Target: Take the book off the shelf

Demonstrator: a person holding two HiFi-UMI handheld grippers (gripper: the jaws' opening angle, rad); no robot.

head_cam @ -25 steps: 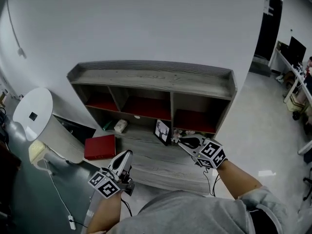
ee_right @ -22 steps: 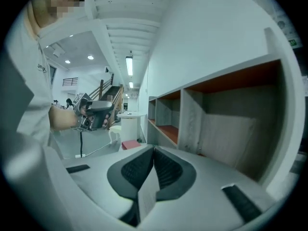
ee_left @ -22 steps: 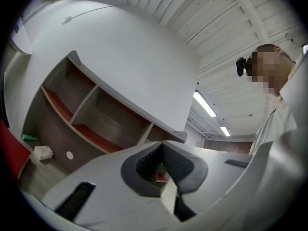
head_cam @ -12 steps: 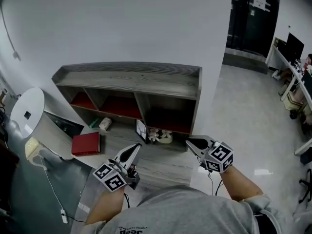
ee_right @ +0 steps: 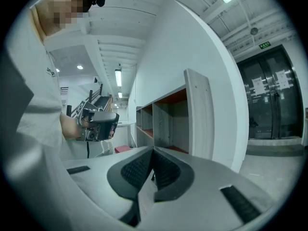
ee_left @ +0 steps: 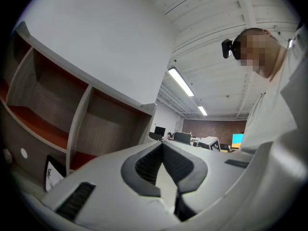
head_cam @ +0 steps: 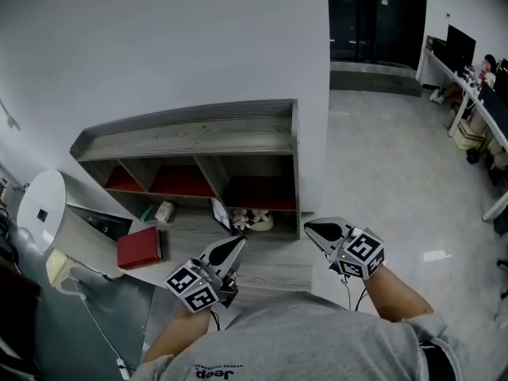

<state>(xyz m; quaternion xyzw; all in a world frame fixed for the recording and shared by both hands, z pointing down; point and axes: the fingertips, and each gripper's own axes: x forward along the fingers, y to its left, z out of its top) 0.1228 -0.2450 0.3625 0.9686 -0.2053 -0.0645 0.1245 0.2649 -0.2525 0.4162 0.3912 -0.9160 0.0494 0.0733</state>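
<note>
A grey wooden shelf [head_cam: 190,129] with red-floored compartments stands against the white wall. A red book [head_cam: 139,247] lies flat on the grey ledge [head_cam: 266,264] in front of it, at the left. A thin book or card with a dark animal picture [head_cam: 220,213] leans at the mouth of the right compartment. My left gripper [head_cam: 238,242] is shut and holds nothing, over the ledge to the right of the red book. My right gripper [head_cam: 311,227] is shut and holds nothing, just past the shelf's right end. In the gripper views the left gripper [ee_left: 161,144] and the right gripper [ee_right: 153,150] have their pads together.
A small pale jar [head_cam: 164,211] and some white trinkets [head_cam: 255,221] sit on the ledge. A white round-topped stand [head_cam: 40,201] is at the left, with a cable on the floor [head_cam: 95,324]. Pale floor [head_cam: 381,165] stretches right toward dark doors [head_cam: 373,14] and desks [head_cam: 468,70].
Both grippers have pulled back from the shelf, and the right one has left the picture card. The head view has swung right, so the shelf sits further left.
</note>
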